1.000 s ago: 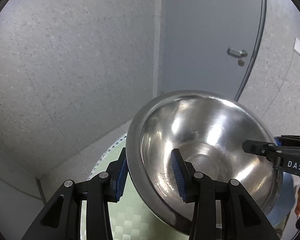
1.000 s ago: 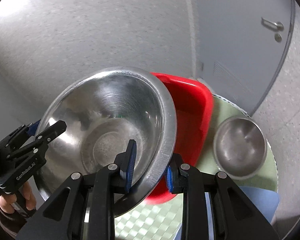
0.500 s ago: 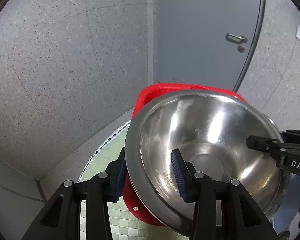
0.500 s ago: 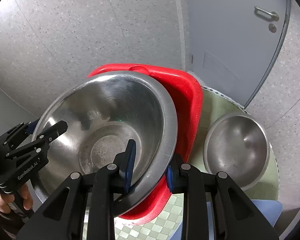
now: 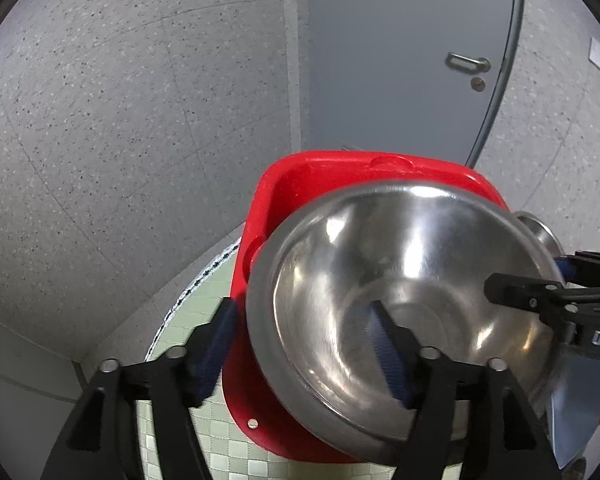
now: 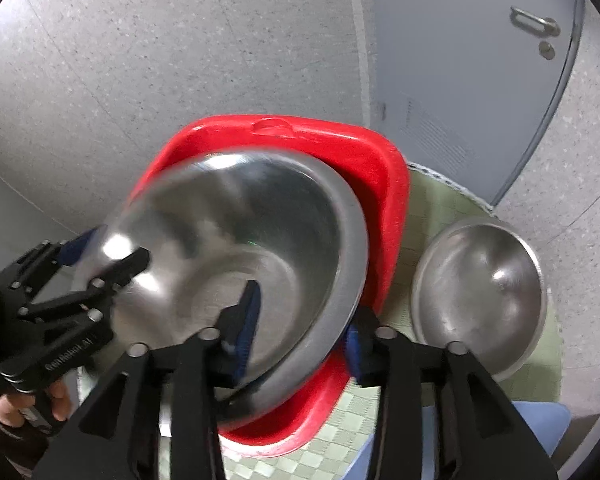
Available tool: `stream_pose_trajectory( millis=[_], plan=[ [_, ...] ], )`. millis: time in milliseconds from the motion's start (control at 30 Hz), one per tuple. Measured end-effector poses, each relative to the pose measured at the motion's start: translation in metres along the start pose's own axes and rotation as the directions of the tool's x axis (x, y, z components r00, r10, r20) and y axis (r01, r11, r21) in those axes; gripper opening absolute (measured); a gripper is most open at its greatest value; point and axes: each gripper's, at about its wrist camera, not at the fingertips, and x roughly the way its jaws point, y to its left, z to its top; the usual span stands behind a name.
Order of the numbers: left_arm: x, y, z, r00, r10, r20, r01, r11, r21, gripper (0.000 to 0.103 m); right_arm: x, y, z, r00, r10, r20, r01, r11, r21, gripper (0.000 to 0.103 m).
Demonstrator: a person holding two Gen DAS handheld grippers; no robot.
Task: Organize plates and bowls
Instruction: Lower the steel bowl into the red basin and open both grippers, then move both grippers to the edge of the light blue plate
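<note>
A large steel bowl (image 5: 412, 280) sits tilted in a red plastic basin (image 5: 284, 200). It also shows in the right wrist view (image 6: 260, 240), inside the basin (image 6: 384, 172). My left gripper (image 5: 304, 344) straddles the bowl's near rim, its jaws spread wide and the outer pad clear of the metal. My right gripper (image 6: 300, 328) straddles the opposite rim, jaws also parted. Each gripper appears in the other's view. A smaller steel bowl (image 6: 480, 296) stands on the table to the right of the basin.
The basin and bowls stand on a round table with a green checked cloth (image 6: 428, 216). Speckled grey floor lies around it and a grey door (image 5: 400, 60) stands behind. A blue seat (image 6: 480, 432) is at the lower right.
Both grippers lowered the large bowl into the red basin, then both opened their jaws from the rim. The bowl now rests in the basin.
</note>
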Motion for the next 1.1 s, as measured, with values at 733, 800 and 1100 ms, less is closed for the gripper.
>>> stream_pose_trajectory(
  millis=[733,800,1100],
  plan=[
    [-0.107,-0.043,-0.051,0.982,-0.089,0.166,0.087,0.996,0.023,0.098,-0.079,-0.021,-0.055,0.989,-0.021,0.148,0.007,0.995,0.095,0.073],
    [-0.123,-0.048,-0.06,0.975,-0.11,0.193,0.107,0.994,0.026,0.102,-0.1,-0.027,-0.067,0.983,-0.033,0.183,0.013,0.994,0.109,0.073],
    [-0.166,-0.087,-0.097,0.951,-0.248,0.186,0.23,0.966,0.116,0.102,-0.175,-0.064,-0.123,0.949,-0.115,0.293,0.058,0.979,0.197,0.078]
  ],
)
